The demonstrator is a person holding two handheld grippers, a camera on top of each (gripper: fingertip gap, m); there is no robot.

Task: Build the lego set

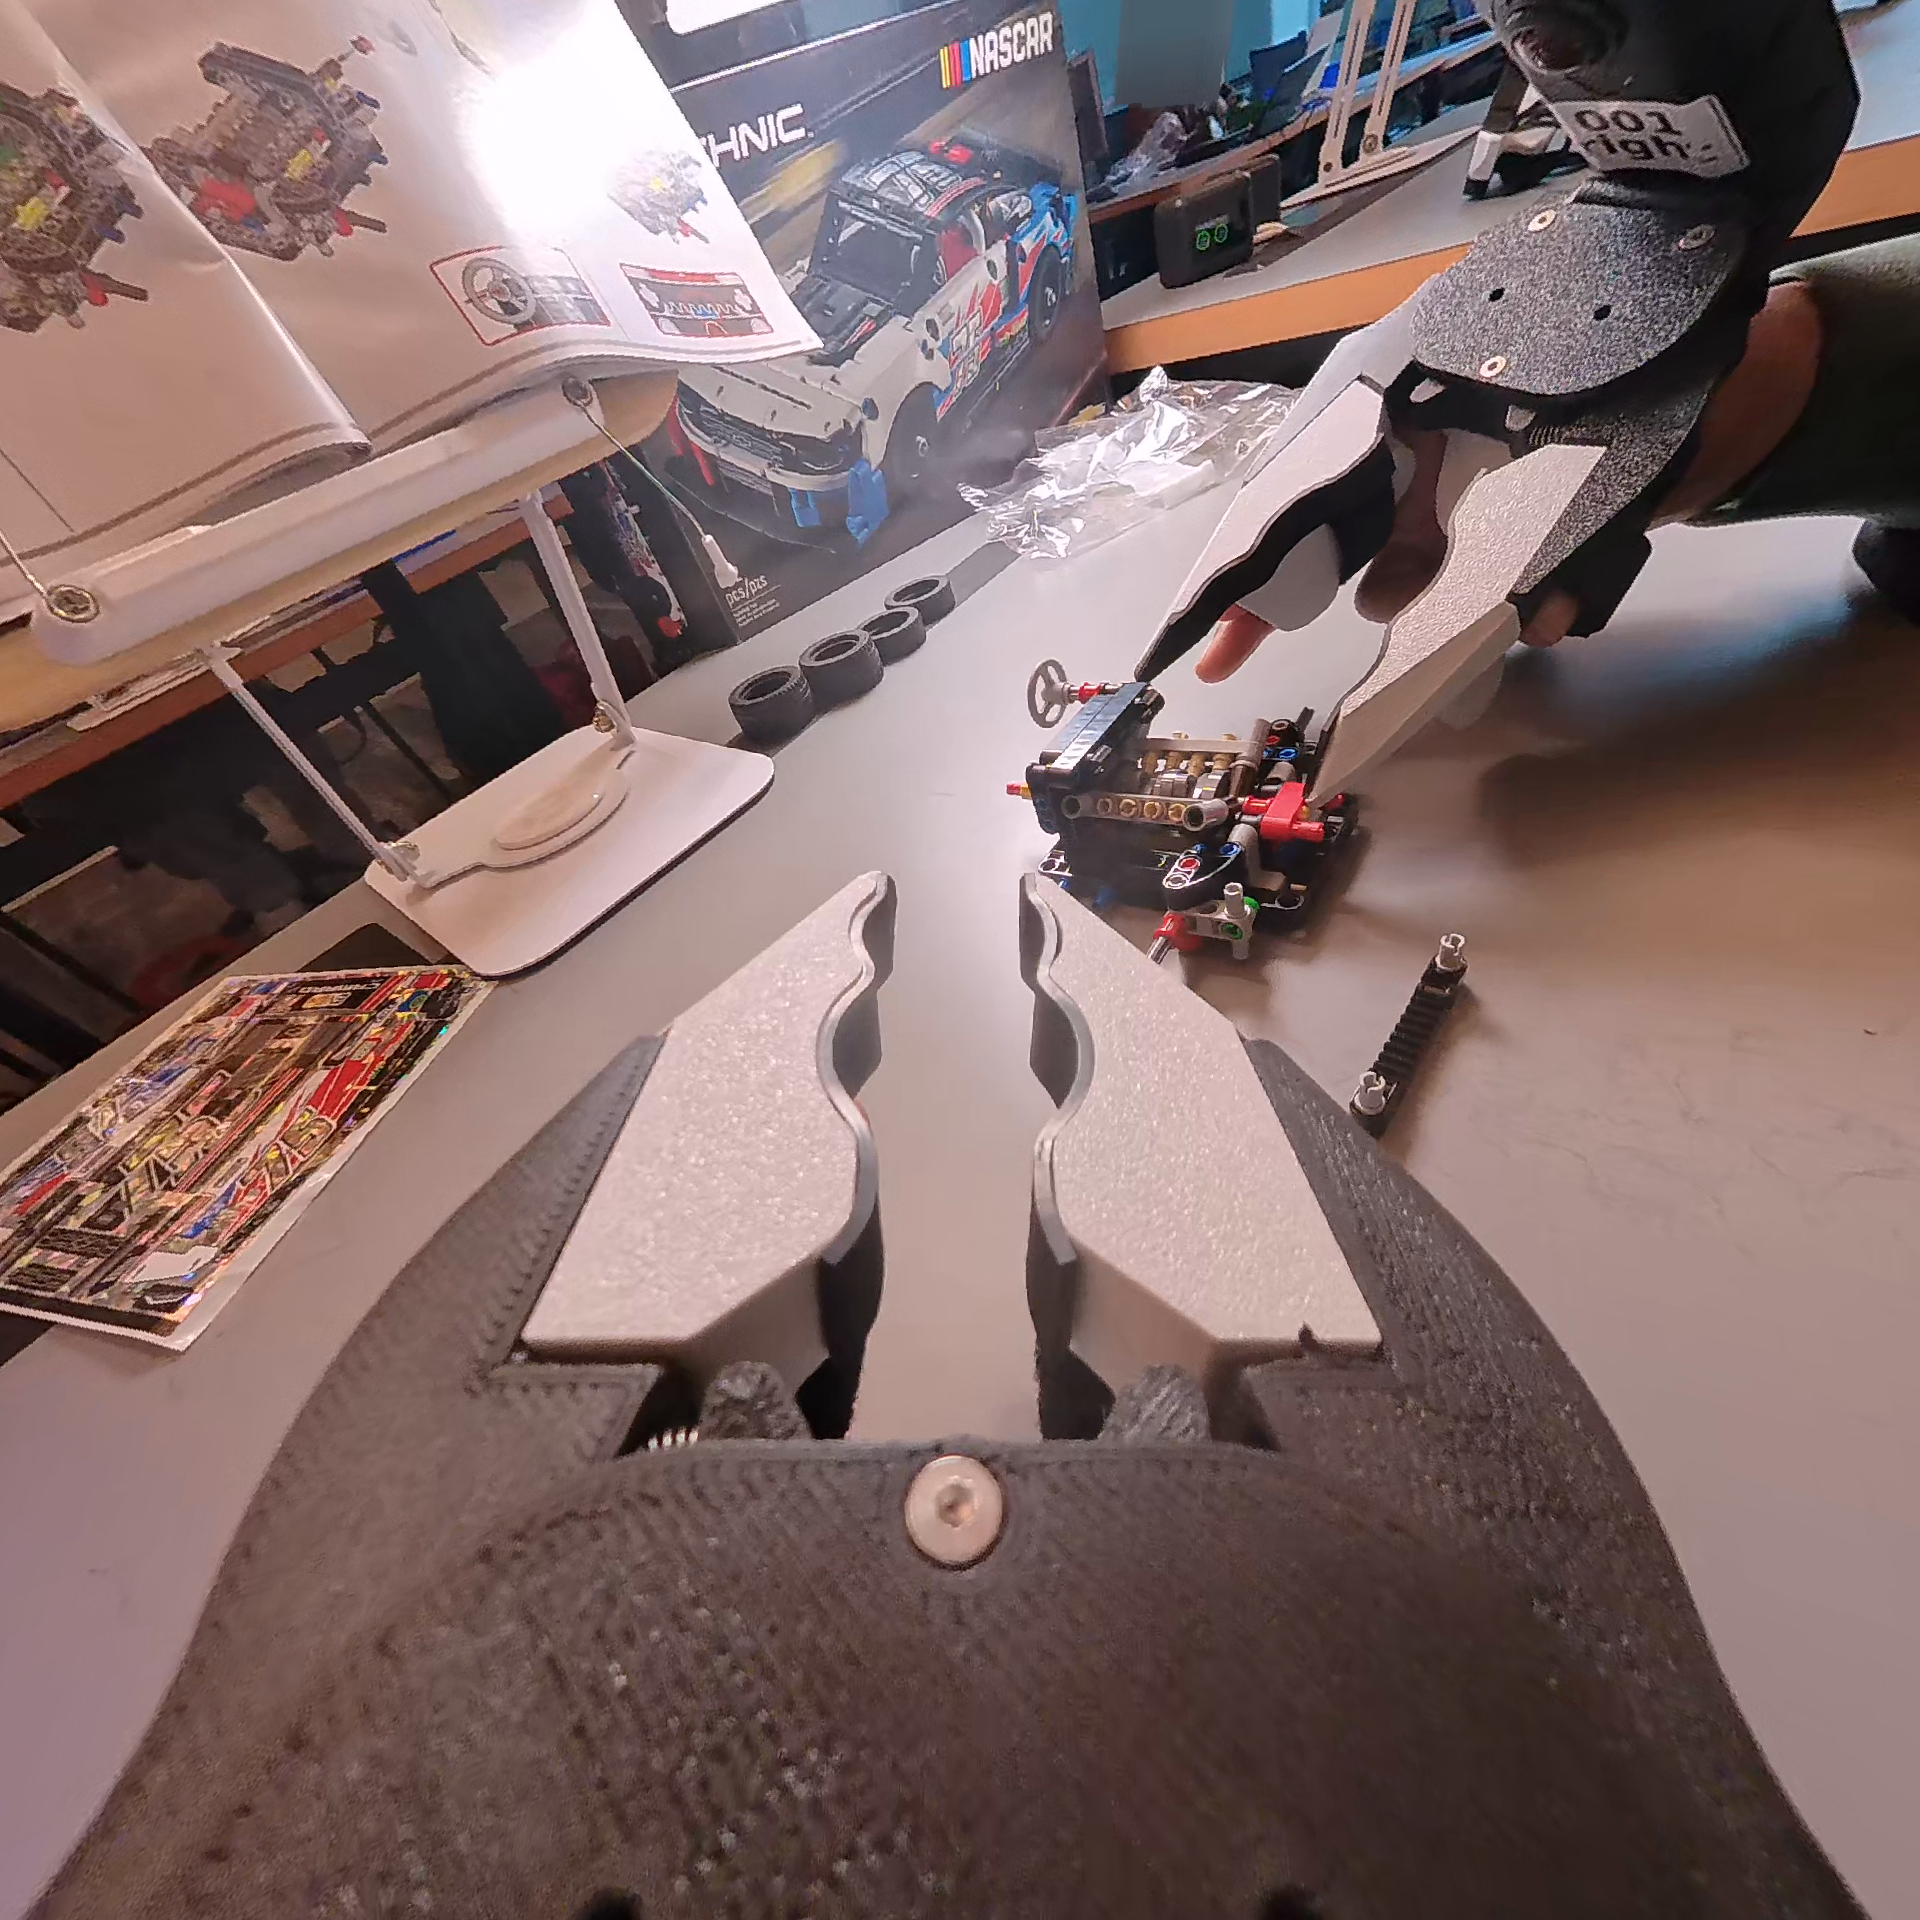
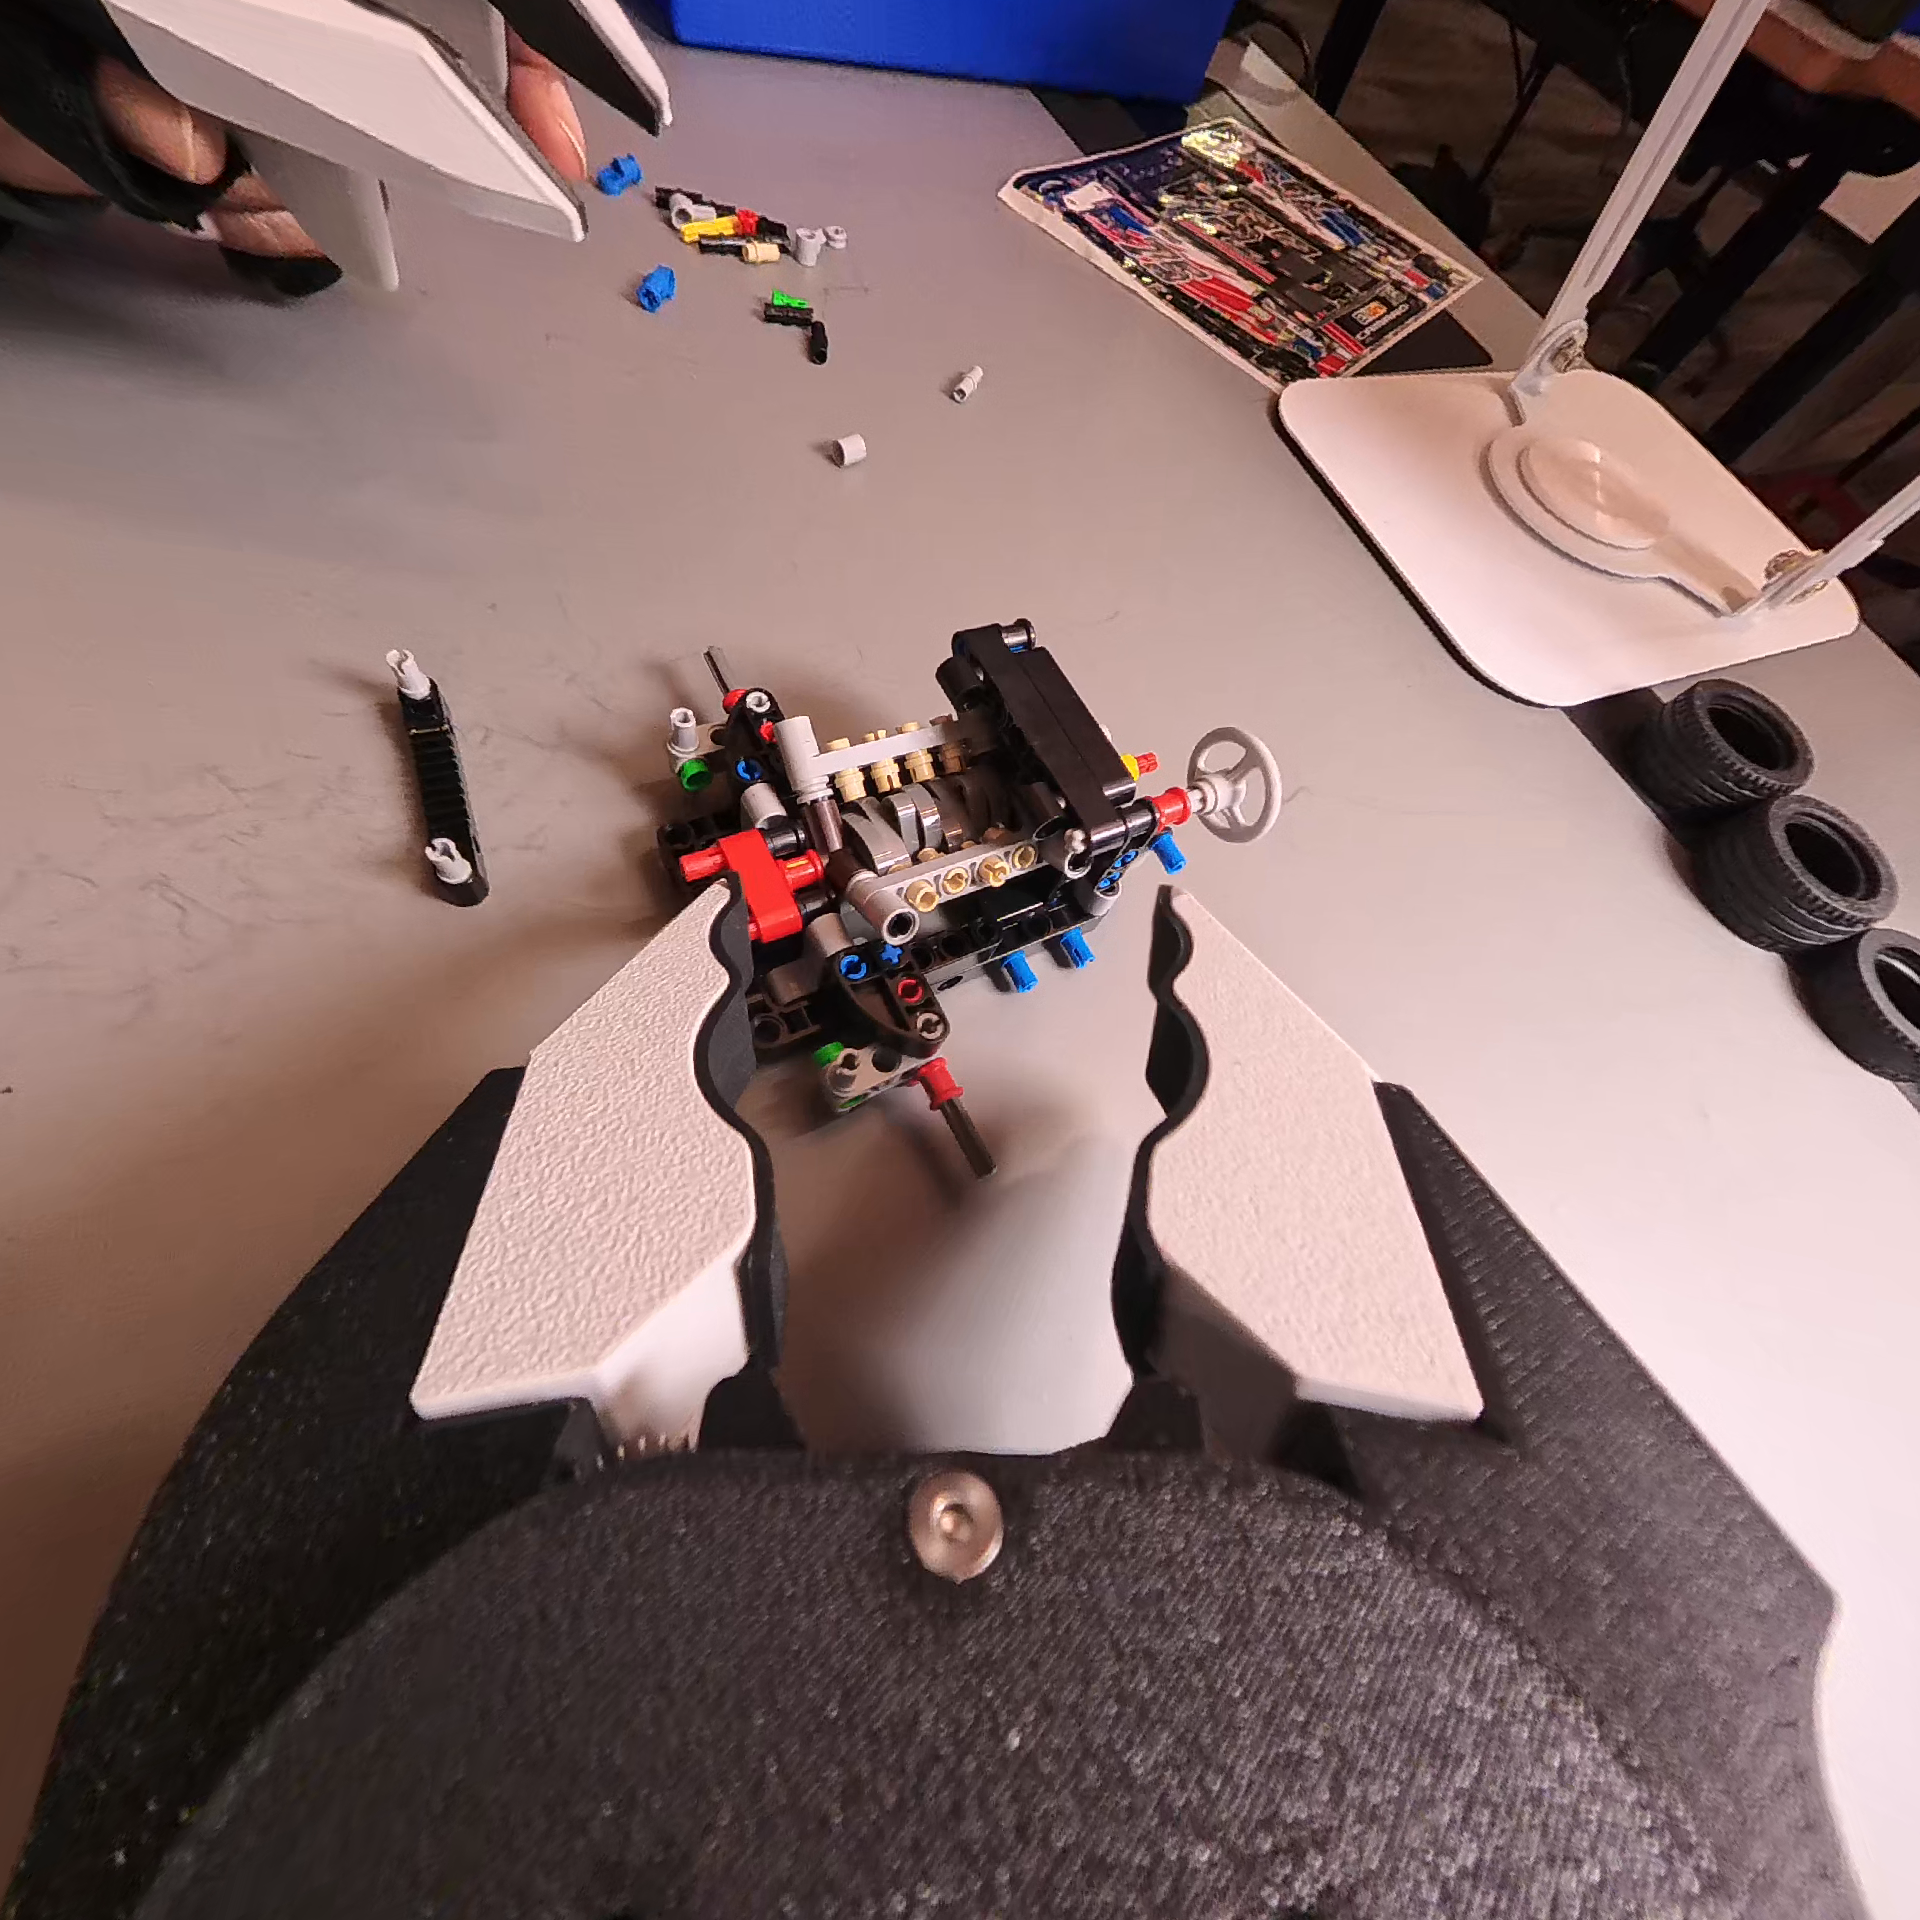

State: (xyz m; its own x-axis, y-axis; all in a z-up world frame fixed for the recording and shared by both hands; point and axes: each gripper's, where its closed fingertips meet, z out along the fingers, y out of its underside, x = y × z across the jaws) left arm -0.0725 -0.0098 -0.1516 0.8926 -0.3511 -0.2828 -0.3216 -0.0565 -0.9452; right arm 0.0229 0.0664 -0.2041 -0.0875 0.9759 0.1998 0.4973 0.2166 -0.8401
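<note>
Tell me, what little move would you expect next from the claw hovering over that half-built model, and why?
Probably closing the right gripper on the model. Its jaws stand open astride the assembly, one fingertip already beside the red piece, while the left gripper hangs open and empty, apart from it.

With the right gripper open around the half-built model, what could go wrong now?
1. The right gripper is open, one tip by the red connector of the chassis assembly. If the jaws close off-centre, the unheld model may slide or twist on the table.
2. The thin steering wheel and black axle stick out; a squeeze there could pop them loose.
3. A sweep might knock the black gear rack away.
</note>
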